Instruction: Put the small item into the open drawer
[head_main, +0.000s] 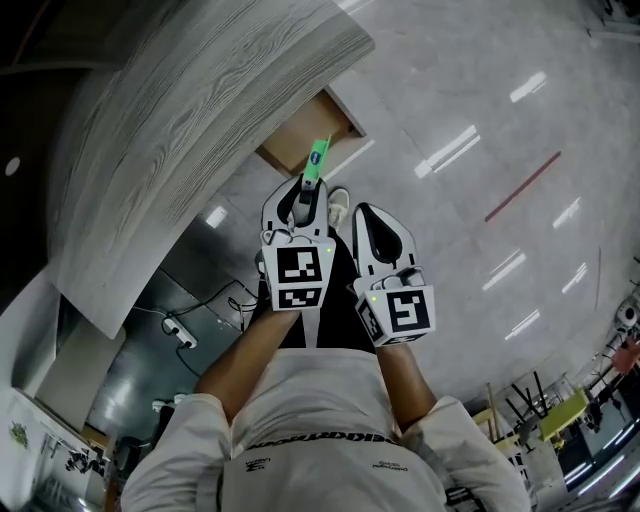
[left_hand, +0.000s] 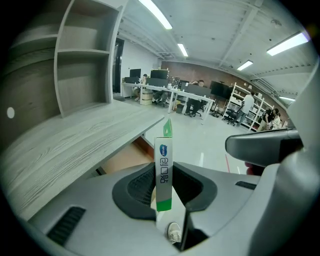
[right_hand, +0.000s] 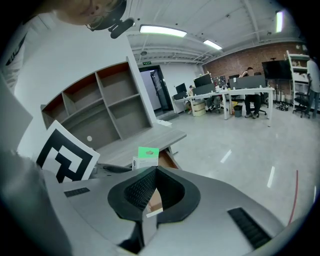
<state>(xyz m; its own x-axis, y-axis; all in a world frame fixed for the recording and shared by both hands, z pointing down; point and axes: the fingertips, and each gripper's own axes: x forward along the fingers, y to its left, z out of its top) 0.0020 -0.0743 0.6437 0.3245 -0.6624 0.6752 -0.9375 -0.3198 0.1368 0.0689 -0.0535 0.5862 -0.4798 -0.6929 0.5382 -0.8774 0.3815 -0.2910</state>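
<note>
Bright, even indoor light from long ceiling strips (left_hand: 155, 14) above the desk (head_main: 200, 110). The polished floor (head_main: 470, 120) beside the desk throws back white glare streaks. Deep shade beneath the desk; the open drawer (head_main: 310, 135) at its front is evenly lit. All views are fisheye: the desk edge bows and the corners go black. The desk's grain is crisp, with no motion blur.

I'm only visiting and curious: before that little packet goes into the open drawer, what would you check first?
1. Packet clamped in the left tool: ok.
2. Drawer under the desk open: ok.
3. Room inside the drawer: cannot tell, only part of it shows.
4. Packet lined up over the drawer opening: cannot tell.
5. Right tool empty, jaws together: ok.
</note>
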